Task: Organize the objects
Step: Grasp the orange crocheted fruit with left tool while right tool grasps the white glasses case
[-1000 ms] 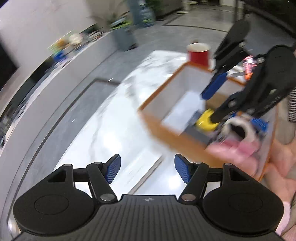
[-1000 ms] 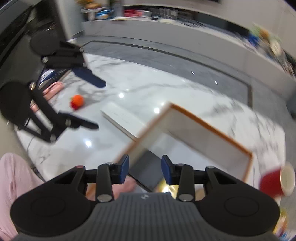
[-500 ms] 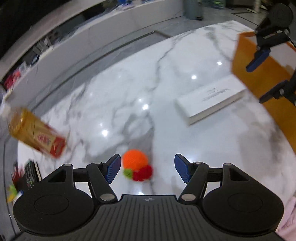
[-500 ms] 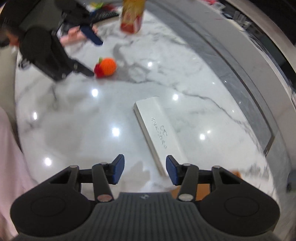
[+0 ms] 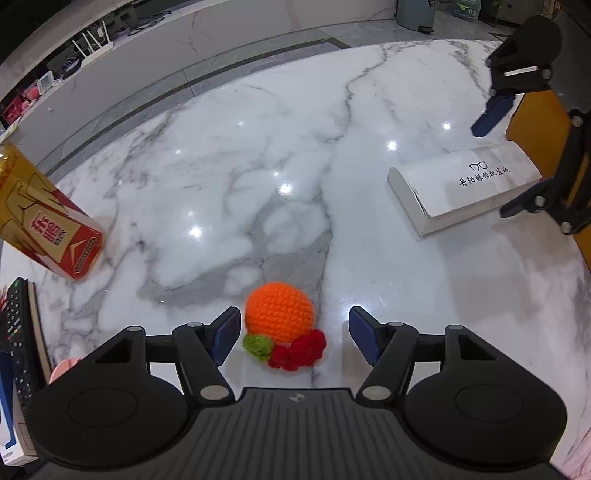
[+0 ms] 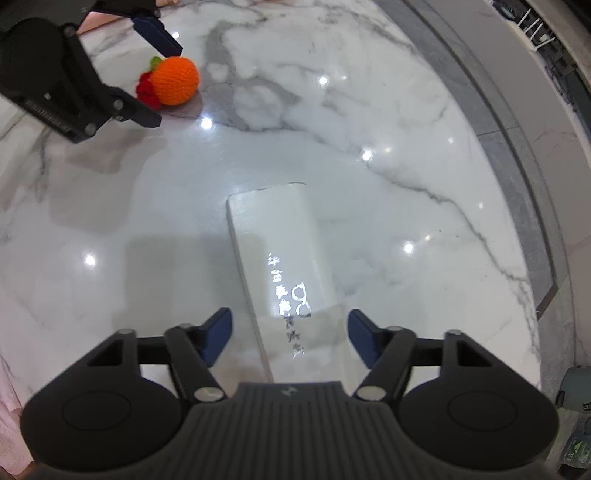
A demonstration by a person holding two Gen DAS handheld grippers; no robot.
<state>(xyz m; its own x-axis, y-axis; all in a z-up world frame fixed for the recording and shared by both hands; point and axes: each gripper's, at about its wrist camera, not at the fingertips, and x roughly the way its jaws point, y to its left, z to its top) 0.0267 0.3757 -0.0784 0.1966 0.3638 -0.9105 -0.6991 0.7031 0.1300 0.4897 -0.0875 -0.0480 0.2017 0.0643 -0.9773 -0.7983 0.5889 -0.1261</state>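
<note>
An orange crocheted ball (image 5: 279, 312) with a green and red tuft lies on the marble table (image 5: 258, 166). My left gripper (image 5: 294, 336) hangs over it, open, the ball between the blue pads with a gap on each side. A long white glasses box (image 6: 284, 273) lies lengthwise under my right gripper (image 6: 289, 334), whose jaws are opening and straddle the box's near end without touching it. The left wrist view shows the box (image 5: 465, 186) at the right, below the right gripper (image 5: 506, 162). The right wrist view shows the ball (image 6: 175, 81) at top left between the left gripper's fingers (image 6: 159, 35).
A gold and red drink carton (image 5: 40, 221) stands at the table's left edge. A remote control (image 5: 18, 332) and books lie at the lower left. An orange box wall (image 5: 543, 129) rises at the right. A grey floor strip and a white counter (image 5: 184, 48) run beyond the table.
Both grippers swung away from the orange box and sank toward the table. The left one now sits over the crocheted ball, the right one over the white box with wider jaws.
</note>
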